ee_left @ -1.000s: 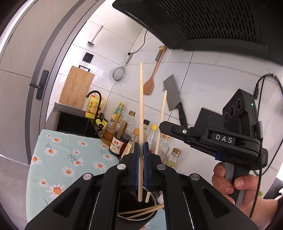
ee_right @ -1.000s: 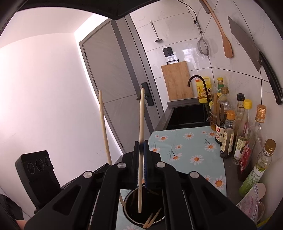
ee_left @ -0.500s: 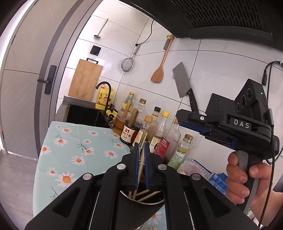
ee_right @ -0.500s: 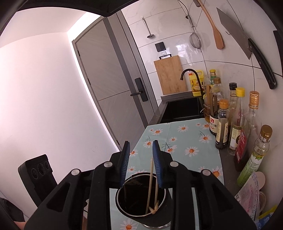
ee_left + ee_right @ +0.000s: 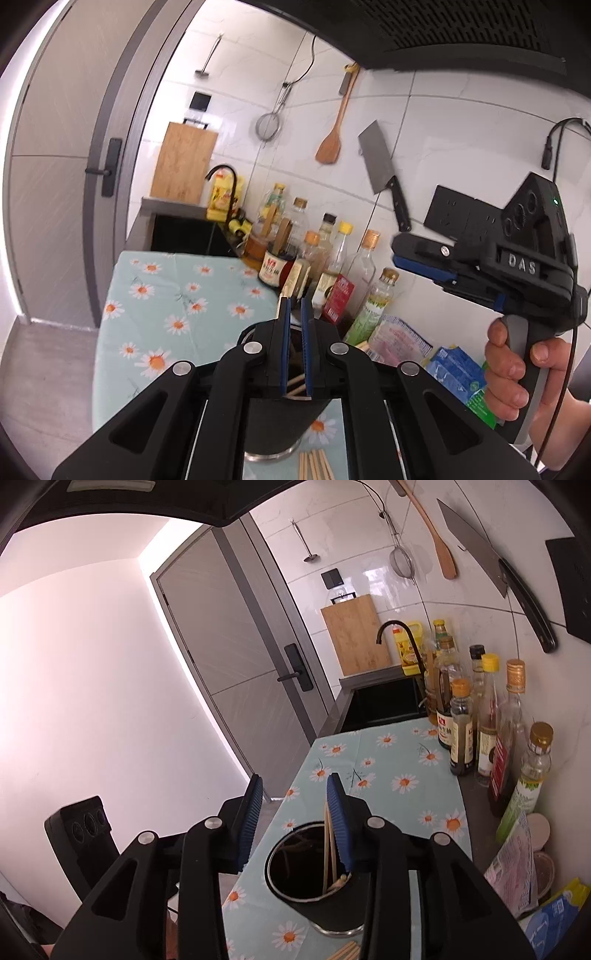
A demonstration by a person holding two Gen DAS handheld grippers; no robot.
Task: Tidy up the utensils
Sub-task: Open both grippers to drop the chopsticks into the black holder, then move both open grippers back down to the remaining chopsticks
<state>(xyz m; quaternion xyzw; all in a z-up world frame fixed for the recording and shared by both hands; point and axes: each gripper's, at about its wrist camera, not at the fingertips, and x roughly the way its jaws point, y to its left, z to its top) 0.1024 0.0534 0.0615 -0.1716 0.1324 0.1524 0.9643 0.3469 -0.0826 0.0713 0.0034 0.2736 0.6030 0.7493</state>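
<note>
Both tools released above the holder point(image 5: 317, 886), chopsticks point(image 5: 328, 849) already inside.
Remaining loose chopsticks point(image 5: 314, 465) on tabletop point(image 5: 399, 760): light, stiff, slippery; best pinched near middle.

The right gripper point(image 5: 293, 794) is held wide apart above a black cup point(image 5: 314, 897), in which chopsticks point(image 5: 328, 853) are stood, on a daisy-print tablecloth point(image 5: 399, 771) flanked by bottles point(image 5: 461, 727).

Pale wooden chopsticks point(image 5: 330, 853) lean inside the black cylindrical holder point(image 5: 314, 904); more chopsticks point(image 5: 314, 465) lie loose beside its base.
</note>
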